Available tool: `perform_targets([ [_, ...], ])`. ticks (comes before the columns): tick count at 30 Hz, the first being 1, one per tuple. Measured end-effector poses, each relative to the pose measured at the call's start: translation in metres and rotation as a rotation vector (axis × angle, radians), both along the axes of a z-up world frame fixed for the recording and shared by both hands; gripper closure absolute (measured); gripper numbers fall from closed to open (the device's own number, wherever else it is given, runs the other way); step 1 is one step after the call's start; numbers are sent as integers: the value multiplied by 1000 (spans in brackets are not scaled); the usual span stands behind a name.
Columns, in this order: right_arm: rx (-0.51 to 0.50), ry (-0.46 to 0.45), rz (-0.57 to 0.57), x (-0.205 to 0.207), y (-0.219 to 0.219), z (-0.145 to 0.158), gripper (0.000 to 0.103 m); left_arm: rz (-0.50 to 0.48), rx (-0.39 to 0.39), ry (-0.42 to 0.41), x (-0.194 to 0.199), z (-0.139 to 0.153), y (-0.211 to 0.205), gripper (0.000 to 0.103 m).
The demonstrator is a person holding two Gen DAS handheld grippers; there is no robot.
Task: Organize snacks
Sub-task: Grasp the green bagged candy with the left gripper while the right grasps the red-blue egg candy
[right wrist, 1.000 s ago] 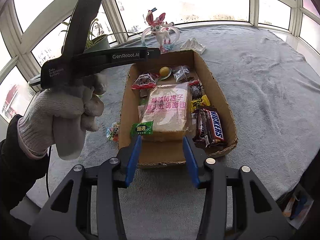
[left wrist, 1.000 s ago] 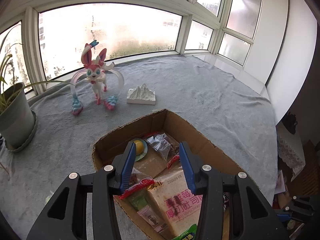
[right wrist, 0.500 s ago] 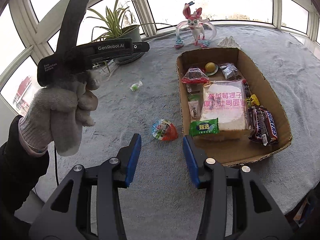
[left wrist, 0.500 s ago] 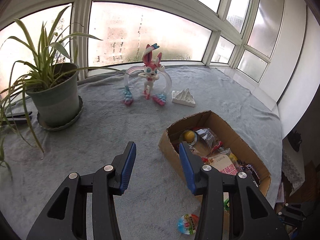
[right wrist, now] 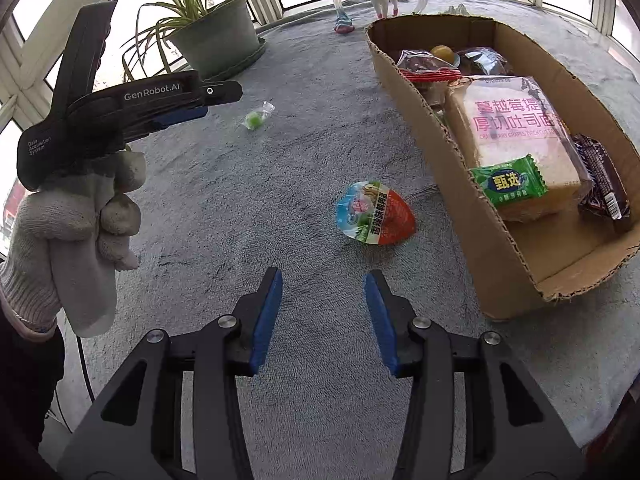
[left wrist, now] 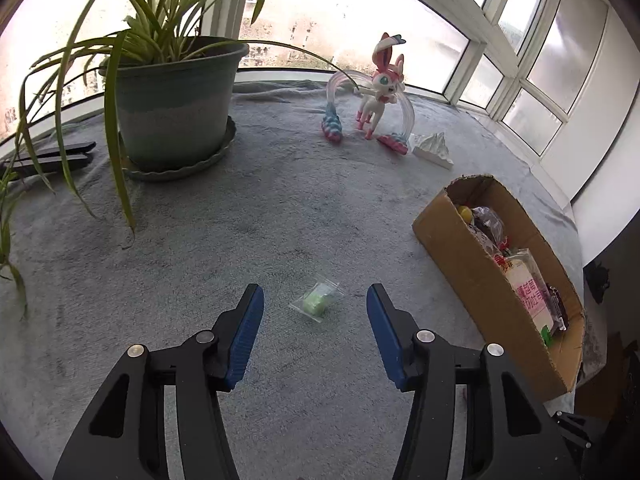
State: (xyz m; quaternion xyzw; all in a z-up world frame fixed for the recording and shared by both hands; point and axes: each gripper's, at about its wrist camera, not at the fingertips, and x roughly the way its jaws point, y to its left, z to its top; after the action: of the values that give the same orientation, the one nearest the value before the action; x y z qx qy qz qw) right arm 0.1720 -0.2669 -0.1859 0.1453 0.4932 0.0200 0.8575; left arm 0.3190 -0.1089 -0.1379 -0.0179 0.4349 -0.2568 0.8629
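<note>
Grey fleece cloth (left wrist: 248,216) covers the surface in the left wrist view, and the left claw (left wrist: 315,306) hangs over it with its blue pads spread wide and nothing between them. A small clear packet with a green sweet (left wrist: 318,302) lies on the cloth just beyond the gap between the pads, touching neither. To the right stands a cardboard box (left wrist: 472,276) with snacks inside, a pink-labelled loaf of bread (left wrist: 528,288) among them. Far left sits a potted plant (left wrist: 172,100) on a saucer; far centre is a pink and white toy figure (left wrist: 380,88), with a small white mountain model (left wrist: 432,146) just beside it on the right. In the right wrist view, the right claw (right wrist: 323,286) is also spread open and empty above the cloth. A triangular snack pack in red, blue and green (right wrist: 374,214) lies just beyond its tips, near the box's left wall (right wrist: 448,168) but apart from it. Inside the box a green packet (right wrist: 508,182) rests on the near end of the bread (right wrist: 516,132), and a dark chocolate bar (right wrist: 600,184) lies to the right. At the left a gloved hand (right wrist: 76,216) holds the other gripper's handle, and the green sweet (right wrist: 256,118) lies farther off beyond it.
</note>
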Motion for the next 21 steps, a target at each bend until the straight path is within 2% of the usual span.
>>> perform_targets([
  [8,-47,-10,-102,13,-1,-8,57,-89,71,-22,4,-21,-19,50],
  [18,-82,-38,-136,37,-4,-9,57,-114,76,-27,11,-32,-31,51],
  [20,-86,-45,-132,41,-4,-9,57,-114,69,-29,11,-32,-30,53],
  [21,-96,-45,-127,43,-2,-9,57,-112,67,-31,11,-32,-29,57],
])
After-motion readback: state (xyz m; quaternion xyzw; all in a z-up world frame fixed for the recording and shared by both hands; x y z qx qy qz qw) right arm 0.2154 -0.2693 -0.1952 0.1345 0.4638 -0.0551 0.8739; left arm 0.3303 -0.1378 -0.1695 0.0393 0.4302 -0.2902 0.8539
